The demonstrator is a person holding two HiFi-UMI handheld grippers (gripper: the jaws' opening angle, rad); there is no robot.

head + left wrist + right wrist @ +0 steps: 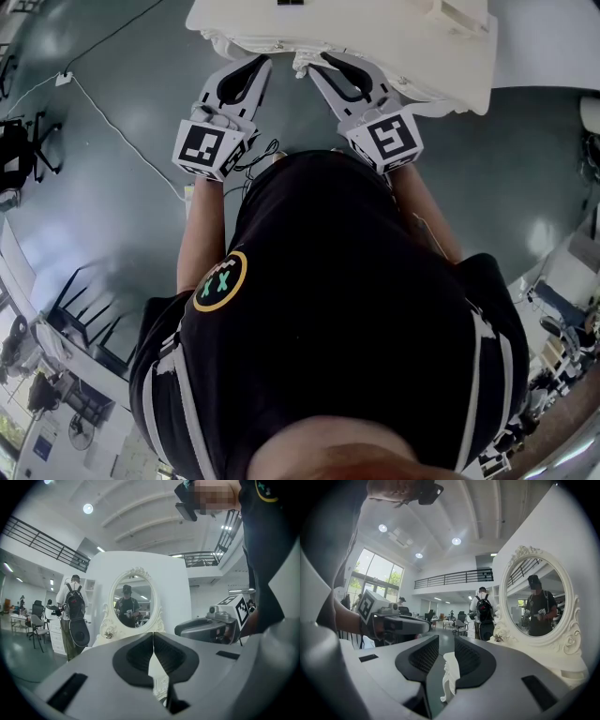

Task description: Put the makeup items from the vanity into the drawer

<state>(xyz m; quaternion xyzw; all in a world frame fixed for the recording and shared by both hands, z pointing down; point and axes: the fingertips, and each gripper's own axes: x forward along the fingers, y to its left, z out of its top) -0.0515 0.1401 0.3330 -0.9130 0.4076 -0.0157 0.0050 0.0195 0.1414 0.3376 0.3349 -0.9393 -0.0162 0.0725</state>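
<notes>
seemingly the job is only at its start. no makeup item can be made out in any view, neither on the white vanity (375, 42) nor in a gripper, and no drawer shows as pulled out. by my reading, opening the drawer and moving every item into it are both still to do.

both grippers reach level toward the vanity's front edge, side by side and close together. the left gripper (262, 62) has its jaws clenched. its own view shows the tips meeting with nothing caught between them, and only a bit of white carving is visible beyond, through the lower gap. the right gripper (312, 64) has its jaws released to a narrow slit. a piece of the vanity's carved trim (450, 674) sits low in that slit, nearer one pad. i cannot see the pads pressing on it, so i judge it is not gripped.

the vanity is glossy white and ornate, with scrolled carving along its front. above that edge stands an oval mirror (536, 602) in a carved white frame, just beside the right gripper's line of sight and straight ahead of the left one. the mirror reflects the person holding the grippers. the trim looks rigid, thin and slippery, so a grip on it or on a drawer pull would probably need to be square and firm. the vanity's top surface is mostly cut off in the head view, so i cannot tell where the makeup lies on it.
</notes>
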